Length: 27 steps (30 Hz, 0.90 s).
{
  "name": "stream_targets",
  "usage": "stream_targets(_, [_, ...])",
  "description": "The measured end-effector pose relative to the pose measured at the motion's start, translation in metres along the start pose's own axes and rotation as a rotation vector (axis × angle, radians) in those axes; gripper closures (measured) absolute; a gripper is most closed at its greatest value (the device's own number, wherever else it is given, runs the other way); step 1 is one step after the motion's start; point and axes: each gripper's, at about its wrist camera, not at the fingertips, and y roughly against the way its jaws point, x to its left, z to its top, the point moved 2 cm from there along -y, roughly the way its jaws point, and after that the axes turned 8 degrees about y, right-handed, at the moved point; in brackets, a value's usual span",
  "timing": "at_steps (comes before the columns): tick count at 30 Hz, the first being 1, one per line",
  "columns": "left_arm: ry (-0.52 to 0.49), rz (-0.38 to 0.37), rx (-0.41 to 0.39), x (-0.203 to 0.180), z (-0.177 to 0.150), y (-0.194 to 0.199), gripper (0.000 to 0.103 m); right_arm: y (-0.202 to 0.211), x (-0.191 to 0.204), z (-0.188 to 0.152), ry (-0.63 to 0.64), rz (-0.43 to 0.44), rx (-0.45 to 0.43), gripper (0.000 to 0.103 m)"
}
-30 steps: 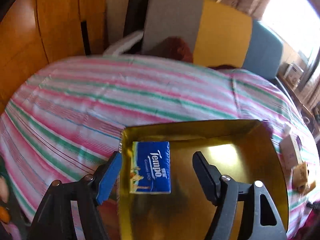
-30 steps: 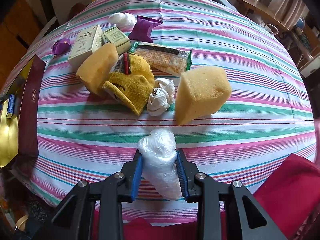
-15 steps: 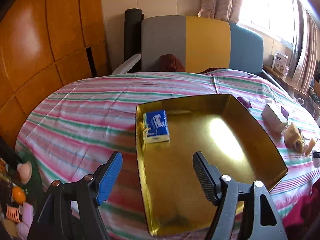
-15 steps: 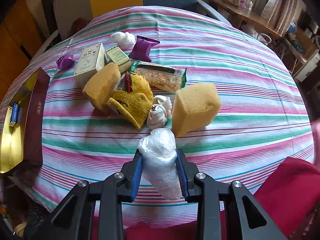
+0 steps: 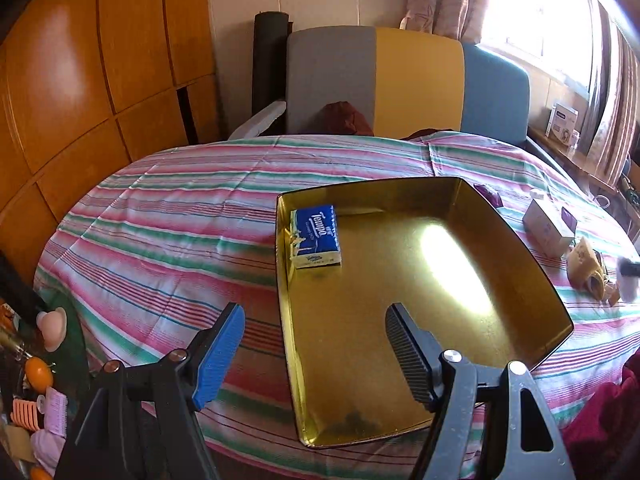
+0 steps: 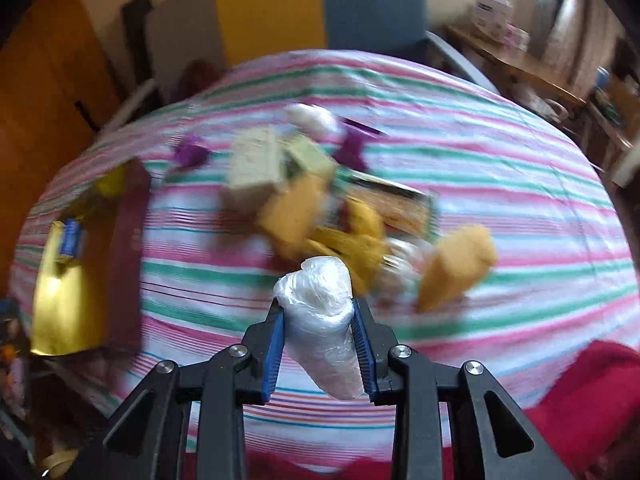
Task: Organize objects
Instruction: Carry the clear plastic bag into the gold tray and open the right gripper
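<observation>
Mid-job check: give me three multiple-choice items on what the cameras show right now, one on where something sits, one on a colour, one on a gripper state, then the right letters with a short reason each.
1. Where in the gold tray does the blue tissue pack lie?
A. In a far corner against the side wall
B. In the middle of the floor
C. Outside, on the cloth

2. What colour is the inside of the tray?
A. Silver
B. Gold
C. White

3. What is the state of the right gripper?
A. Open and empty
B. Shut on a yellow sponge
C. Shut on the clear plastic bundle

Answers:
1 A: the left wrist view shows the pack tucked by the far corner beside one wall.
2 B: the floor and walls shine gold.
3 C: both jaws press the crinkled bundle's sides.
</observation>
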Motion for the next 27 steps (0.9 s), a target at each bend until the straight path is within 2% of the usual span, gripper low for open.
stream_targets(3, [0.023, 0.000, 0.010, 0.014, 0.000, 0.002, 0.029, -0.001, 0.053, 0.023, 0.071, 0.114, -0.036, 0.070])
stream_targets(6, [0.047, 0.005, 0.025, 0.030, 0.000, 0.002, 0.029, -0.009, 0.123, 0.043, 0.159, 0.260, -0.050, 0.070])
stream_targets(9, [0.088, 0.024, 0.034, 0.050, -0.002, 0.001, 0.029, -0.028, 0.197, 0.058, 0.235, 0.398, -0.024, 0.070])
stream_targets(11, [0.120, 0.038, 0.043, 0.062, -0.003, -0.002, 0.029, -0.045, 0.247, 0.065, 0.282, 0.459, 0.005, 0.070])
stream_targets(15, [0.169, 0.043, 0.054, 0.078, -0.006, -0.008, 0.029, -0.081, 0.314, 0.074, 0.291, 0.547, 0.079, 0.069])
stream_targets(21, [0.196, 0.015, 0.082, 0.085, -0.011, -0.016, 0.029, -0.132, 0.368, 0.081, 0.207, 0.619, 0.185, 0.064])
stream_targets(23, [0.193, 0.013, 0.087, 0.084, -0.011, -0.017, 0.029, -0.144, 0.374, 0.082, 0.153, 0.660, 0.208, 0.052])
stream_targets(25, [0.193, 0.010, 0.092, 0.083, -0.011, -0.018, 0.029, -0.144, 0.375, 0.080, 0.126, 0.686, 0.197, 0.034])
stream_targets(27, [0.182, 0.012, 0.089, 0.081, -0.012, -0.018, 0.029, -0.141, 0.374, 0.081, 0.126, 0.698, 0.188, 0.031])
